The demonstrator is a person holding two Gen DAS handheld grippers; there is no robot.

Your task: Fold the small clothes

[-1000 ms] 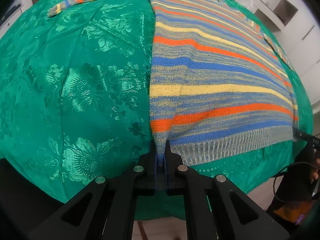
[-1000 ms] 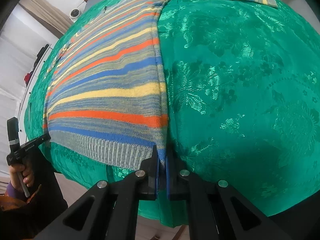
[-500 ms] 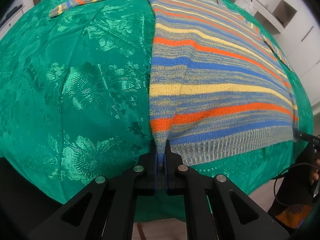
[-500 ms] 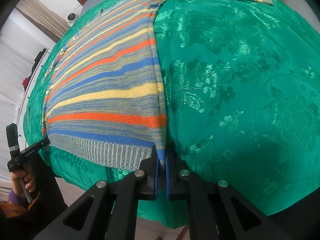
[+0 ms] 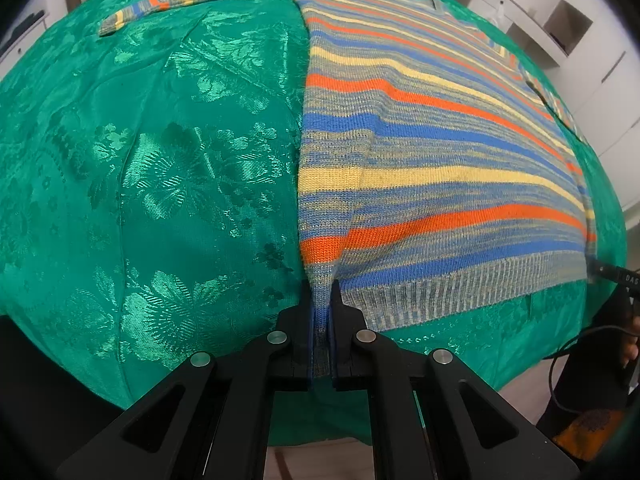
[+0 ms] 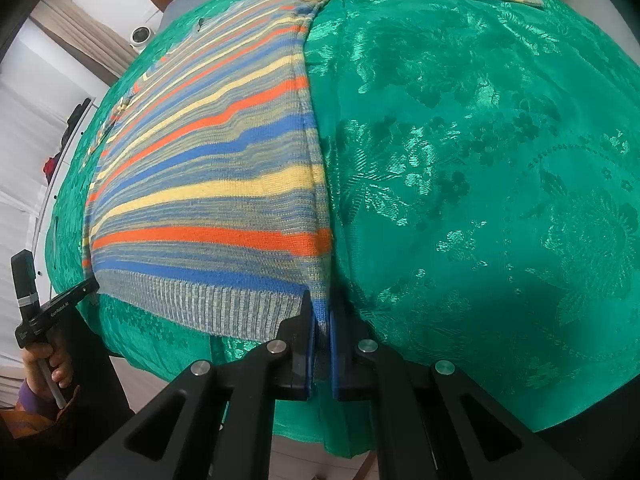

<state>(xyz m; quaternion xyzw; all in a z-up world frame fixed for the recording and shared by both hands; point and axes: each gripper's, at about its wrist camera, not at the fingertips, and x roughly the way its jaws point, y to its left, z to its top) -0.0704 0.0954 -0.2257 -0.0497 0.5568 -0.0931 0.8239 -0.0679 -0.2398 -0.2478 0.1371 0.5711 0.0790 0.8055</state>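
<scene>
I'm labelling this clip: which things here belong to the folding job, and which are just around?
In the job:
striped knitted sweater
left gripper, shut on its hem corner
right gripper, shut on the other hem corner
green floral tablecloth under it

Just around:
white security camera
white cabinets

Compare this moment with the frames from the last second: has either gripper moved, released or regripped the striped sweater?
Hardly anything changed. The left gripper stays shut on the striped sweater at its left hem corner, and the right gripper stays shut on the right hem corner. Neither let go or regripped. The sweater lies spread on the green tablecloth, sleeves out, as before; only a slight camera shift shows.
</scene>
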